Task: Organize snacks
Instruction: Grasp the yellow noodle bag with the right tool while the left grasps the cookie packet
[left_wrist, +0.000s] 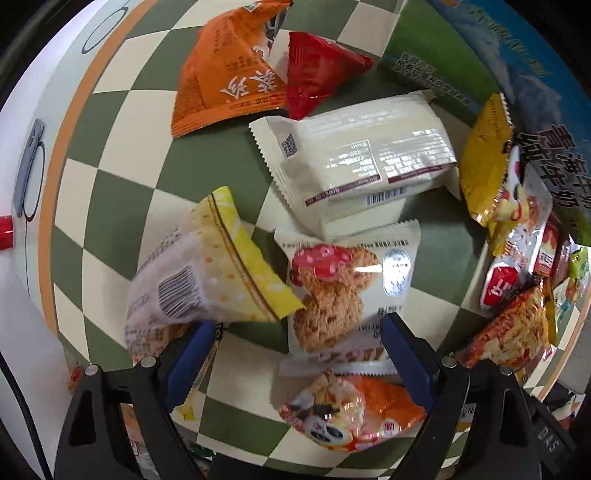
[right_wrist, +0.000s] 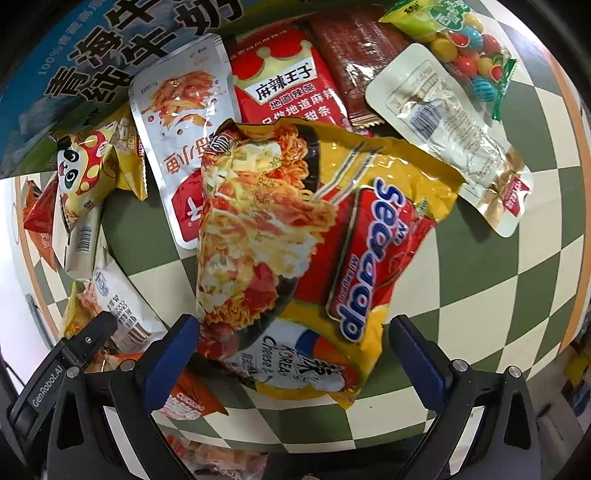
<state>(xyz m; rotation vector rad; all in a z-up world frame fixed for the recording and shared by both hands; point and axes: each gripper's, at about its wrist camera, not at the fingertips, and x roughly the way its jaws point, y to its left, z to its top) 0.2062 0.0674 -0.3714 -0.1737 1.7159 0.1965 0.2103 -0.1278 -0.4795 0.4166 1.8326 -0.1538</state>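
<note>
In the left wrist view my left gripper (left_wrist: 297, 354) is open over a cookie packet (left_wrist: 343, 288) and an orange panda packet (left_wrist: 351, 410). A yellow packet (left_wrist: 207, 273) lies by the left finger. A cream packet (left_wrist: 362, 162), an orange packet (left_wrist: 225, 70) and a red triangular packet (left_wrist: 317, 74) lie beyond. In the right wrist view my right gripper (right_wrist: 291, 354) is open around the near end of a yellow Sedaap noodle bag (right_wrist: 314, 251). Behind it lie a silver pouch (right_wrist: 184, 140), a red spicy-strip pack (right_wrist: 288, 81), a brown bar (right_wrist: 354, 55), a clear packet (right_wrist: 447, 122) and a candy bag (right_wrist: 465, 48).
Everything lies on a green and cream checkered cloth (left_wrist: 122, 155) with an orange border. A blue and green milk carton box (right_wrist: 92, 66) stands at the back, also seen in the left wrist view (left_wrist: 517, 74). The left gripper's body (right_wrist: 66, 354) shows at the lower left.
</note>
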